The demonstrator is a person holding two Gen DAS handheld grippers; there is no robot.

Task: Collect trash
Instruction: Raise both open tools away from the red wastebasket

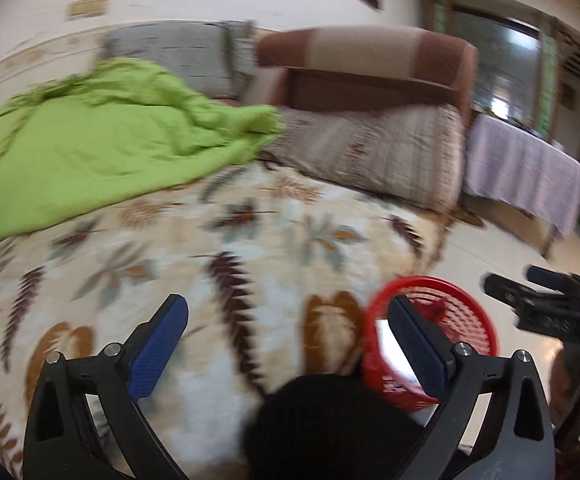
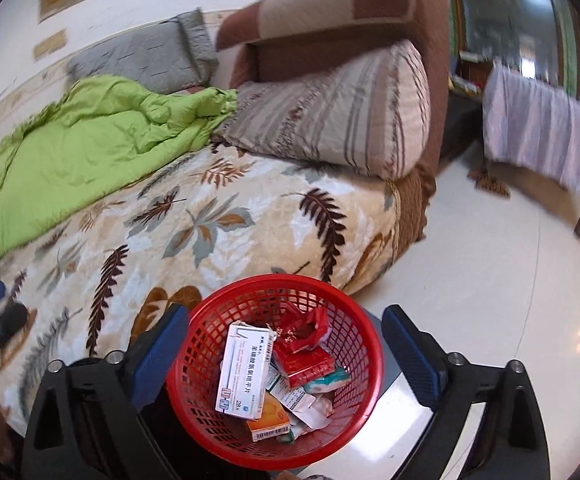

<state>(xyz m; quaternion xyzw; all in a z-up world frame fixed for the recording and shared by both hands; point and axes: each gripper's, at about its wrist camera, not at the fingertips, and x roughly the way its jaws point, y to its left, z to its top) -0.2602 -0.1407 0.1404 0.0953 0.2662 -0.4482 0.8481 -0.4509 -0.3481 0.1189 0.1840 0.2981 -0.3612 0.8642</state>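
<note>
Bedroom: a bed with a leaf-print blanket point(image 2: 193, 216) filled most of both views, pale tiled floor point(image 2: 490, 280) beside it. A green quilt point(image 2: 89, 140) lay bunched along the bed's far-left side, a striped pillow point(image 2: 330, 120) at the head end against a brown headboard point(image 2: 330, 12). A table under a lilac cloth point(image 2: 546, 128) stood well apart across the floor.

The red mesh basket point(image 2: 342, 320) sat off the blanket's near edge, by the bed's corner. It held the trash: a white medicine box point(image 2: 243, 372), a red carton point(image 2: 304, 364), an orange box point(image 2: 269, 424), crumpled wrappers.

Right gripper point(image 2: 285, 356) hovered over the basket, jaws wide apart, nothing between the pads. Left gripper point(image 1: 285, 344) hung over the blanket's near edge, jaws spread wide too, empty; left view was blurred. A dark rounded shape point(image 1: 322, 424) at the bottom of the left view, can't tell what.
</note>
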